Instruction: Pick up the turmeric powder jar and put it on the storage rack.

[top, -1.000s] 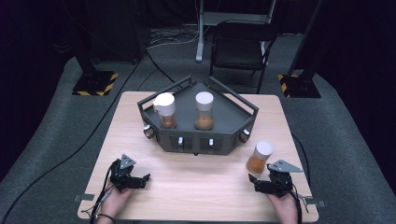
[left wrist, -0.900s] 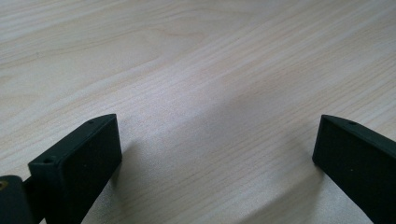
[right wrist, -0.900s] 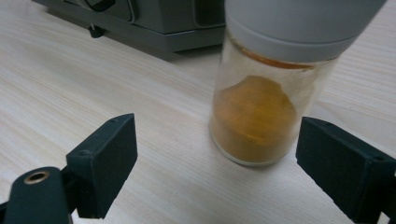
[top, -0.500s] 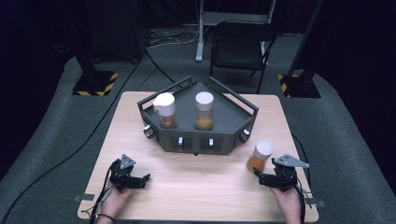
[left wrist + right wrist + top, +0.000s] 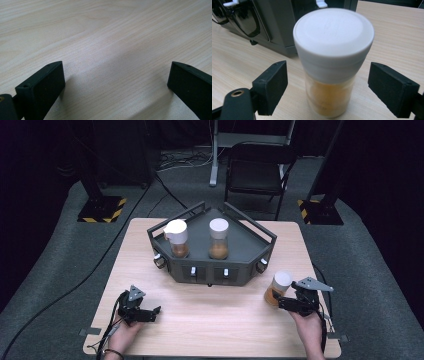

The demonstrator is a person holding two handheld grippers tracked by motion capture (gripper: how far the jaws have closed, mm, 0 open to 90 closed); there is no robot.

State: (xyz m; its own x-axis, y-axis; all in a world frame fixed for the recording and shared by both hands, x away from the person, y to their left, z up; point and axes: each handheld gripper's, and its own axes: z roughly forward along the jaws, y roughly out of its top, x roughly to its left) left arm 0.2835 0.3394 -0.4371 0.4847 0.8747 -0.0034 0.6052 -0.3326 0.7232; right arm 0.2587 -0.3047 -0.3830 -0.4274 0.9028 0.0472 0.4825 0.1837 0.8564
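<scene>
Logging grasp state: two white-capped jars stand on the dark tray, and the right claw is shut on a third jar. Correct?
Not quite. The right gripper view shows the right claw open, with gaps either side of the third jar. Two jars do stand on the tray.

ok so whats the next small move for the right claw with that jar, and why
Probably close the right claw on the jar. In the right gripper view its jaws stand open on either side of the jar's body, below the white lid, with gaps on both sides. The jar stands upright on the table beside the grey rack, so a gentle squeeze should grip it.
</scene>
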